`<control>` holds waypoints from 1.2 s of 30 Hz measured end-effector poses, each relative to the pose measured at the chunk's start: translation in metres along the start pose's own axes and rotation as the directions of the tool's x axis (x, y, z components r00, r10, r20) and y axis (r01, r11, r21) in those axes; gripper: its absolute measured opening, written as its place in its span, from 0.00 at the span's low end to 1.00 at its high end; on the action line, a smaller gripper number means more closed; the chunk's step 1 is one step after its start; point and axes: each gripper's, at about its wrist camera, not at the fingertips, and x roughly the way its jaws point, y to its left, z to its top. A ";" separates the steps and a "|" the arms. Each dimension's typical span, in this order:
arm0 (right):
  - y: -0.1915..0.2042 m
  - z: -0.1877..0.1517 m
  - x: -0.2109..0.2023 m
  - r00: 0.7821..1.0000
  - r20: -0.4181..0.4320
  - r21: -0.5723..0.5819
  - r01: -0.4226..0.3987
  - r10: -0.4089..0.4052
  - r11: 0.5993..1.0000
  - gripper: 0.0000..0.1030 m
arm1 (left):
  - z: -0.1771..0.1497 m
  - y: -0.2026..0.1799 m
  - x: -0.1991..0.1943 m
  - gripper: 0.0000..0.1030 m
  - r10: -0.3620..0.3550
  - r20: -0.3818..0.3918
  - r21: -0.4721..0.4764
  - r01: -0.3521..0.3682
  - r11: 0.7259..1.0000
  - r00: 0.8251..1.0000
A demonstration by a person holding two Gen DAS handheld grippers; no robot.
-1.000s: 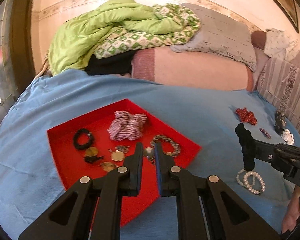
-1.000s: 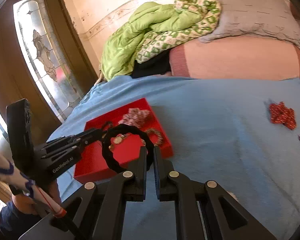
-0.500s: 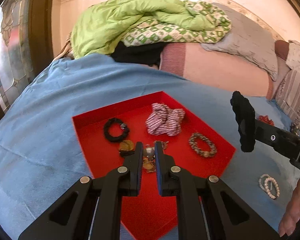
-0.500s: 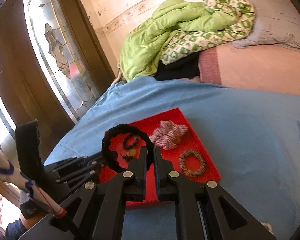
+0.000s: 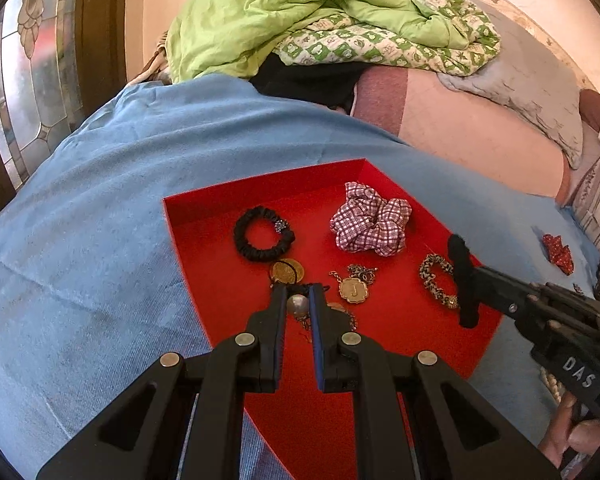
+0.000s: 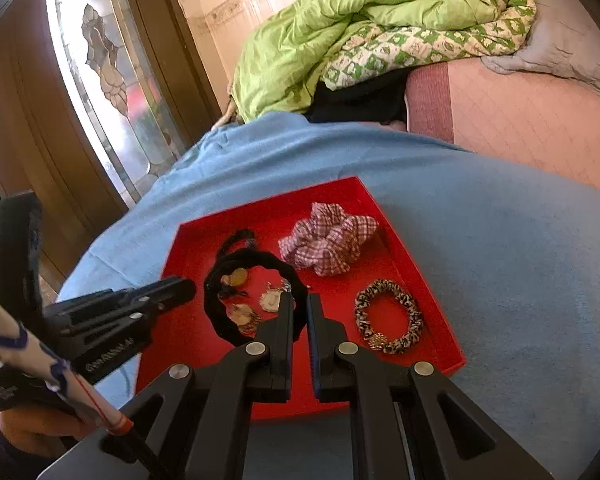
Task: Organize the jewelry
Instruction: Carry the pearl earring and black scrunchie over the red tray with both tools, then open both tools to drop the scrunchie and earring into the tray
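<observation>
A red tray (image 5: 220, 280) (image 6: 404, 236) lies on the blue bedspread. In it are a small black scrunchie (image 5: 263, 233), a checked scrunchie (image 5: 370, 220) (image 6: 328, 240), a leopard-print scrunchie (image 5: 434, 280) (image 6: 388, 316), and gold pendants (image 5: 354, 289) (image 6: 270, 300). My left gripper (image 5: 298, 304) is shut on a silver ball pendant (image 5: 297, 305) low over the tray. My right gripper (image 6: 300, 304) is shut on a large black scrunchie (image 6: 220, 300) (image 5: 464, 280), held above the tray.
A green quilt (image 5: 300, 12) and a grey pillow (image 5: 520, 80) are piled at the back. A red bow (image 5: 558, 252) and a pearl bracelet (image 5: 550, 384) lie on the bedspread to the right. A stained-glass door (image 6: 112, 80) stands at the left.
Both grippers have moved left and forward over the red tray. The right gripper has carried the black scrunchie from beside the tray to above it.
</observation>
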 end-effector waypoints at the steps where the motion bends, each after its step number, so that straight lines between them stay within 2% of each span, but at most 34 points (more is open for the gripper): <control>1: 0.000 -0.001 0.002 1.000 -0.004 -0.001 0.003 -0.003 1.000 0.07 | 0.001 0.000 0.001 0.11 -0.001 -0.001 0.000 0.001 1.000 1.000; 14: 0.004 -0.011 0.020 0.998 -0.051 -0.039 0.036 -0.038 0.999 0.07 | -0.003 -0.009 0.006 0.11 0.007 -0.021 0.042 -0.006 0.999 1.000; 36: 0.002 -0.017 0.030 0.995 -0.081 -0.049 0.058 -0.062 0.997 0.07 | -0.005 -0.010 0.012 0.11 0.011 -0.048 0.048 -0.009 0.999 0.999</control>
